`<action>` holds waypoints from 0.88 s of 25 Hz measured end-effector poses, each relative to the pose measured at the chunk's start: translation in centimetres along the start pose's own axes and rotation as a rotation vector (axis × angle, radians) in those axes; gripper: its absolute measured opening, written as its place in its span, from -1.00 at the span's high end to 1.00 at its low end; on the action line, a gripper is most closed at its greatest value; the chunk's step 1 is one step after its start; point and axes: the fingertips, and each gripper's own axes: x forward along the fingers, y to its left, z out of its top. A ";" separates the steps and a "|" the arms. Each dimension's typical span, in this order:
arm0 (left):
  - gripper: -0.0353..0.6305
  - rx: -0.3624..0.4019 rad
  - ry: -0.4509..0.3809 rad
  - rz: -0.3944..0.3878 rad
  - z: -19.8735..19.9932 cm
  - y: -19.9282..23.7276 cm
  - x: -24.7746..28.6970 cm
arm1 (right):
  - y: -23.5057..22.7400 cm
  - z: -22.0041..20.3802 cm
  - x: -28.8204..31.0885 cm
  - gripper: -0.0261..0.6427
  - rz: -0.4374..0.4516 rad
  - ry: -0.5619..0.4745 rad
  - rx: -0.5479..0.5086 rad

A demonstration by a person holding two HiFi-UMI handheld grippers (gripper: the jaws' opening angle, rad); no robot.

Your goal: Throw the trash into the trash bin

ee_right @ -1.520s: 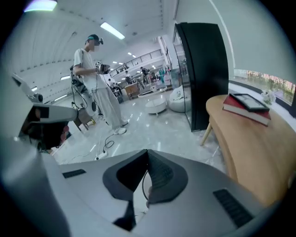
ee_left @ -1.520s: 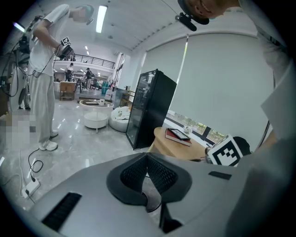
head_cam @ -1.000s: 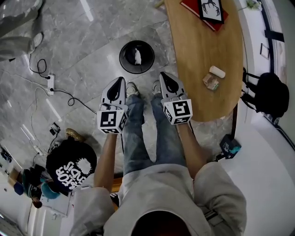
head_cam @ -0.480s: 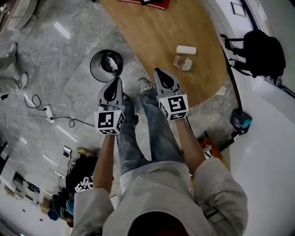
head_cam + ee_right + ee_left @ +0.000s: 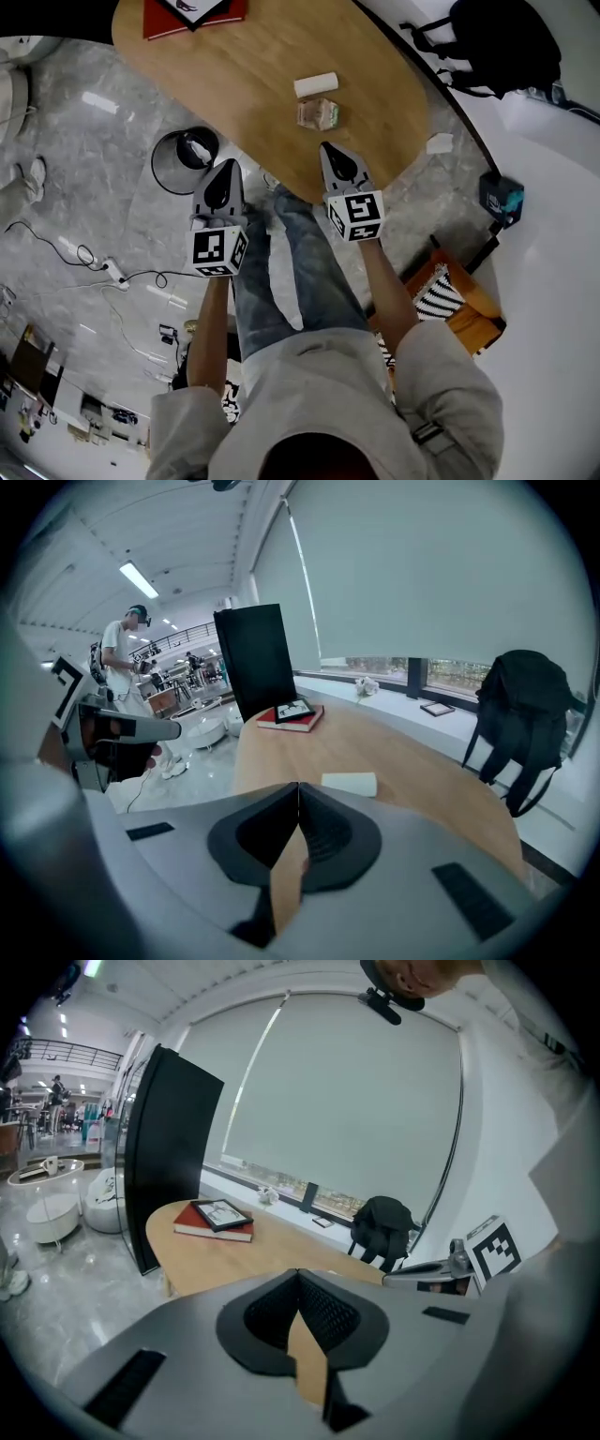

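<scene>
Okay, the person stands at the rounded end of a wooden table (image 5: 281, 56), a gripper in each hand. The left gripper (image 5: 227, 167) has its jaws pressed fully together with nothing between them, and the left gripper view shows the tips meeting over the tabletop. The right gripper (image 5: 328, 148) is the same, jaws closed tight and empty, with its tip over the table's edge. The trash is a crumpled wrapper (image 5: 319, 113) lying on the table just ahead of the right gripper, untouched. Just beside it, farther in on the table, lies a white roll (image 5: 316, 85), which also shows in the right gripper view past the closed tips. The trash bin (image 5: 173, 173), black and round, stands on the grey floor by the table's edge, near the left gripper and to its left. A white scrap (image 5: 195, 147) is inside it. A red book (image 5: 155, 19) with a framed picture (image 5: 199, 7) on top sits at the far end of the table. A black backpack (image 5: 502, 42) rests beyond the table by the window wall. An orange chair (image 5: 473, 314) with a striped cushion (image 5: 433, 291) stands to the person's right. A cable (image 5: 56, 246) runs across the floor at the left.
</scene>
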 end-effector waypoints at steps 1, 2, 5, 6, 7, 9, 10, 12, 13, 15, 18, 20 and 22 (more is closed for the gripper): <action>0.84 0.005 0.006 -0.009 -0.1 -0.5 0.3 | -0.7 -0.6 -0.2 0.83 -0.009 0.010 0.006; 0.84 0.009 0.011 -0.018 -0.1 -1.0 0.6 | -1.4 -1.1 -0.4 0.83 -0.018 0.019 0.011; 0.84 0.015 0.019 -0.033 -0.2 -2.0 1.3 | -3.2 -2.0 -0.5 0.83 -0.035 0.040 0.019; 0.84 0.015 0.022 -0.033 -0.3 -2.2 1.4 | -3.5 -2.3 -0.5 0.83 -0.036 0.045 0.020; 0.84 0.015 0.025 -0.032 -0.4 -2.3 1.5 | -3.7 -2.5 -0.3 0.83 -0.033 0.051 0.019; 0.84 0.015 0.030 -0.028 -0.6 -2.4 1.6 | -3.8 -2.9 0.2 0.83 -0.016 0.067 0.001; 0.84 0.013 0.030 -0.025 -0.6 -2.4 1.6 | -3.8 -3.0 0.6 0.83 -0.006 0.079 -0.020; 0.84 0.010 0.029 -0.018 -0.7 -2.4 1.5 | -3.6 -3.1 1.4 0.83 0.014 0.108 -0.079; 0.84 0.009 0.028 -0.015 -0.7 -2.4 1.4 | -3.5 -3.1 1.9 0.83 0.027 0.123 -0.113; 0.84 0.006 0.024 -0.008 -0.7 -2.2 1.3 | -3.0 -3.2 3.1 0.83 0.060 0.157 -0.190; 0.84 -0.001 0.019 0.002 -0.6 -1.9 0.9 | -2.3 -4.0 4.9 0.83 0.127 0.232 -0.371; 0.84 -0.009 0.014 0.012 -0.7 -1.6 0.7 | -1.8 -4.7 5.9 0.83 0.192 0.293 -0.528; 0.84 -0.021 0.012 0.019 -0.7 -1.4 0.3 | -1.3 -5.5 6.4 0.81 0.254 0.359 -0.668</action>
